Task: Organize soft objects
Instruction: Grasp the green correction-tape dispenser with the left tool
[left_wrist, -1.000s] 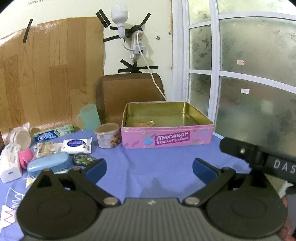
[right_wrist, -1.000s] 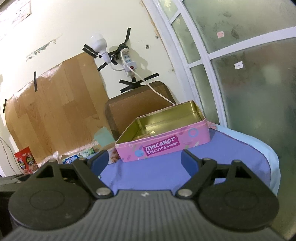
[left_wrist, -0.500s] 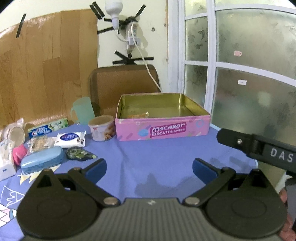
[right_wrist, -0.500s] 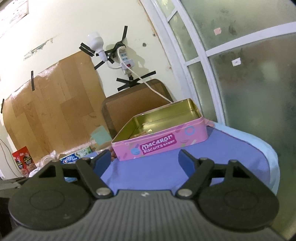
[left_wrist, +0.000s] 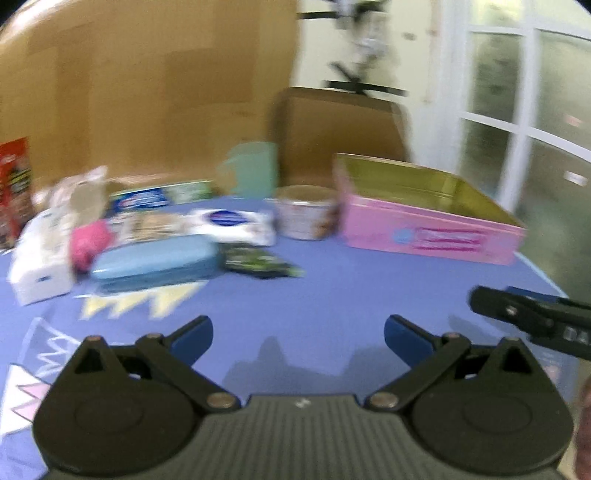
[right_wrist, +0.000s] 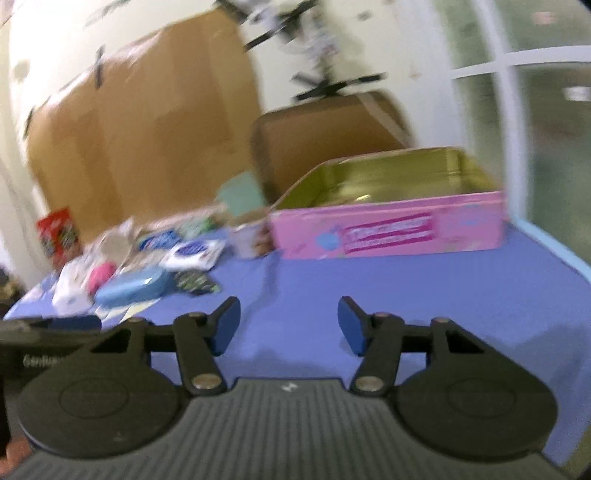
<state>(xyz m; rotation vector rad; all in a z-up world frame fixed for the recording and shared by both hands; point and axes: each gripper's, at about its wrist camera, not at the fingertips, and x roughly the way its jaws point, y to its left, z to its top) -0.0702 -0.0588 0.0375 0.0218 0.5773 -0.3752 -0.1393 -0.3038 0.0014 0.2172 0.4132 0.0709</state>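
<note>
Blue cloth covers the bench (left_wrist: 332, 295), both views blurred. From the left wrist, the left gripper (left_wrist: 298, 334) hangs released, jaws wide with only cloth between them. Beyond it to the left sits a cluster: a pink soft object (left_wrist: 88, 242) between a white tissue pack (left_wrist: 38, 266) and a blue case (left_wrist: 155, 260), with a wipes packet (left_wrist: 232, 221) behind. An open pink tin (left_wrist: 428, 236) stands to the right, well apart from the cluster.

From the right wrist, the right gripper (right_wrist: 289, 325) is closing, nothing between its jaws. The tin (right_wrist: 388, 232) lies ahead; the pink soft object (right_wrist: 99, 275) sits far left beside the blue case (right_wrist: 133, 290).
</note>
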